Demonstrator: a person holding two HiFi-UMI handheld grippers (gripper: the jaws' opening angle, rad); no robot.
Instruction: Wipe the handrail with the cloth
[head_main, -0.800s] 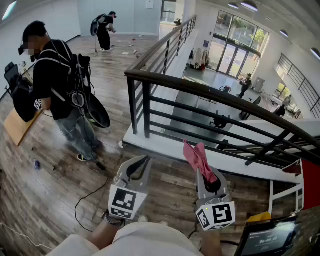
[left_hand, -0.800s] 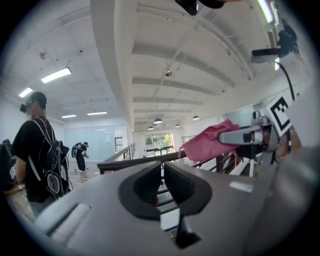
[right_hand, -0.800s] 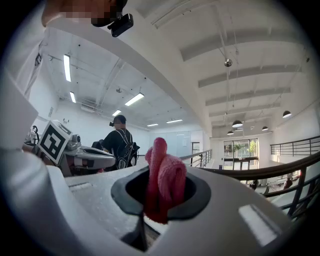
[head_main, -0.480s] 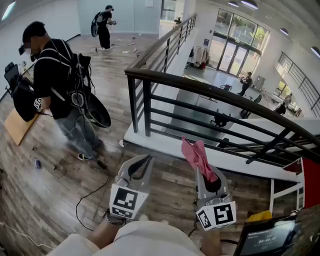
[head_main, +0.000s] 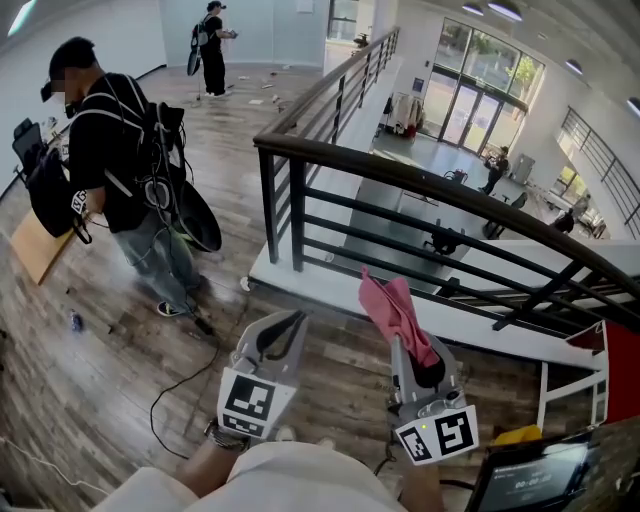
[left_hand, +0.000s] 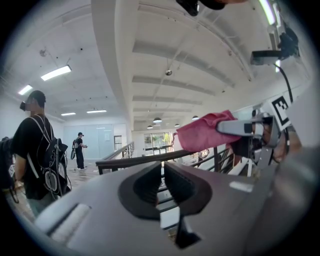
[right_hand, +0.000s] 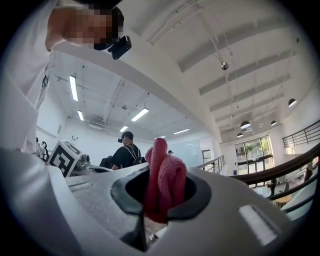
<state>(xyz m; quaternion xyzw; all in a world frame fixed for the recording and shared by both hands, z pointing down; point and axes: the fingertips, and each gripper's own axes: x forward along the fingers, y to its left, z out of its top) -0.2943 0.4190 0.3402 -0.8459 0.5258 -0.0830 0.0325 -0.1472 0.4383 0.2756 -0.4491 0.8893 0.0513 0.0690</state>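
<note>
A dark handrail (head_main: 420, 180) tops a black railing and runs from the upper middle down to the right. It lies in front of both grippers, apart from them. My right gripper (head_main: 413, 345) is shut on a pink cloth (head_main: 392, 305), whose loose end stands up above the jaws, below the rail. In the right gripper view the cloth (right_hand: 165, 177) is bunched between the jaws, and the handrail (right_hand: 280, 171) shows at far right. My left gripper (head_main: 290, 325) is lower left of the cloth, jaws together and holding nothing. In the left gripper view the cloth (left_hand: 200, 132) hangs above the handrail (left_hand: 145, 158).
A person with a backpack (head_main: 120, 170) stands on the wood floor at left, and another person (head_main: 212, 45) is far back. A cable (head_main: 180, 390) trails on the floor. Beyond the railing the floor drops to a lower hall. A screen (head_main: 530, 480) sits at lower right.
Both grippers stay almost where they were. The cloth's top has drifted slightly left and up. The far person has stepped a little farther away.
</note>
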